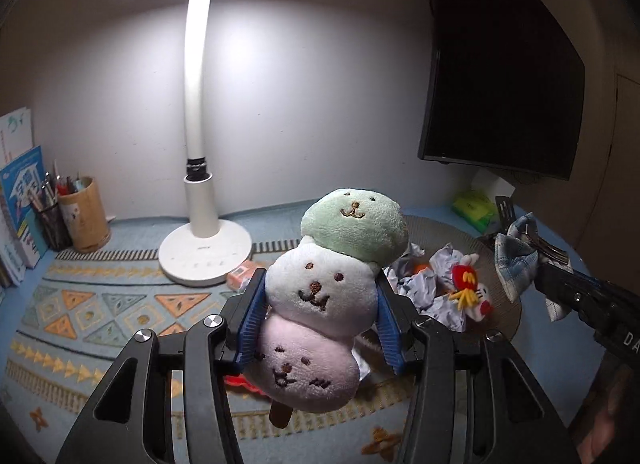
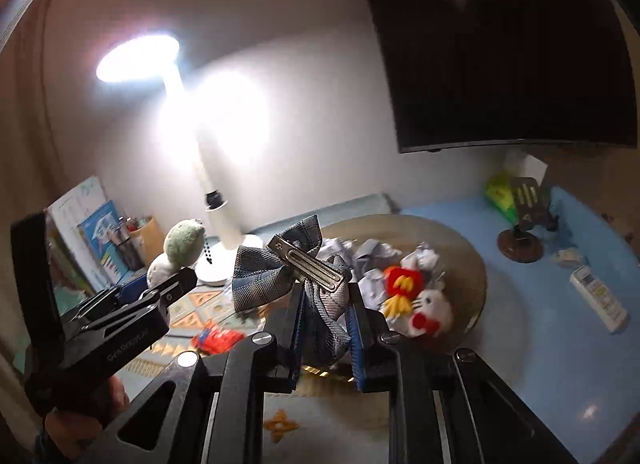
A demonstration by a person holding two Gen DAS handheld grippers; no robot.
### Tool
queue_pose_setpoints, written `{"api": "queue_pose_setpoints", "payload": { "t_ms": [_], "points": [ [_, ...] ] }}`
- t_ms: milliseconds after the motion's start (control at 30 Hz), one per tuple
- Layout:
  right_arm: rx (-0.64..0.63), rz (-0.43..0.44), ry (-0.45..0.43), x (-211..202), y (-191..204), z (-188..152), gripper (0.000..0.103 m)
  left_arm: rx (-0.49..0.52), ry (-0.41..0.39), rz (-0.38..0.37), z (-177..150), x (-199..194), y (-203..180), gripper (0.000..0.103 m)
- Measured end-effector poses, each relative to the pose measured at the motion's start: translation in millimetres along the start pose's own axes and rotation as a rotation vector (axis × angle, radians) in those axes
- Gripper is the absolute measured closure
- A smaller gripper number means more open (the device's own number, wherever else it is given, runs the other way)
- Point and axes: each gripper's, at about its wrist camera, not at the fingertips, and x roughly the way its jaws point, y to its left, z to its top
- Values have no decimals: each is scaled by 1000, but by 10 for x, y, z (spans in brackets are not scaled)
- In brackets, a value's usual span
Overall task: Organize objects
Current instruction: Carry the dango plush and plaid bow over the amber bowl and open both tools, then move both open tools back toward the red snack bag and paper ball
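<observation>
A white wall backs a desk (image 1: 552,384) covered in blue, with a patterned mat (image 1: 100,304) spread over its left part. A lit white desk lamp (image 1: 200,167) stands on the mat near the wall, a dark screen (image 1: 500,75) hangs to the right, and a cup of pens (image 1: 76,215) sits beside some books (image 1: 20,203) at the far left.

The left hand-held gripper (image 1: 320,304) is clamped on a plush toy (image 1: 320,296) made of three stacked faces, green on top, white in the middle and pink below, with a brown stick at the bottom. Its blue pads (image 1: 252,320) press the white and pink parts from both sides, and the toy is held up above the mat.

The right hand-held gripper (image 2: 326,324) is clamped on a blue plaid bow hair clip (image 2: 288,272), gripping the hanging fabric tails while the metal clip lies across the top of the bow. It hangs above the near edge of a round mat (image 2: 468,260).

On that round mat lie crumpled paper (image 2: 372,256) and a small white cat plush (image 2: 416,296) with red and yellow details. A white remote (image 2: 598,298) lies on the blue desk to the right, and a small red item (image 2: 216,338) lies on the patterned mat.
</observation>
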Motion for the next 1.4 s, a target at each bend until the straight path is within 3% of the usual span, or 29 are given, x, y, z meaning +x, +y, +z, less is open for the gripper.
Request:
{"api": "queue_pose_setpoints", "payload": {
  "t_ms": [133,167,200,233,267,400,500,567,700,767,800,933,1067,1167,1300,1400],
  "points": [
    [101,-25,31,351,-309,269,84,-23,31,-92,111,480,-161,56],
    [107,-29,38,439,-354,313,79,-13,39,-104,122,581,-200,53],
    [104,-35,59,556,-384,336,74,9,60,-116,128,690,-241,43],
    [90,-34,99,693,-401,347,58,32,97,-117,130,796,-269,33],
    [76,-29,142,813,-427,315,51,47,117,-107,112,866,-294,20],
    [111,-47,158,818,-533,90,50,47,155,-140,-12,920,-255,19],
    [132,-31,142,693,-565,11,45,-29,190,-272,-111,869,-134,19],
    [132,-6,133,575,-497,-9,45,-80,183,-317,-167,733,-61,19],
    [46,56,83,308,-194,-22,39,-142,116,-300,-299,275,290,19],
    [-3,126,68,228,2,-76,21,-169,90,-275,-429,63,518,13],
    [-20,168,62,203,103,-119,16,-182,88,-237,-508,-11,635,11],
    [-37,274,27,294,426,-183,15,-272,108,-119,-839,-117,1121,11],
    [-73,219,-13,564,664,-53,15,-370,99,-10,-1083,-95,1518,12],
    [-82,150,-37,789,709,-13,15,-487,93,-53,-1134,-80,1731,11],
    [-51,148,6,1127,691,12,15,-540,110,-84,-1186,-44,1814,11],
    [-34,92,5,1272,631,26,15,-558,133,-114,-1205,-12,1827,11]
  ]
}}
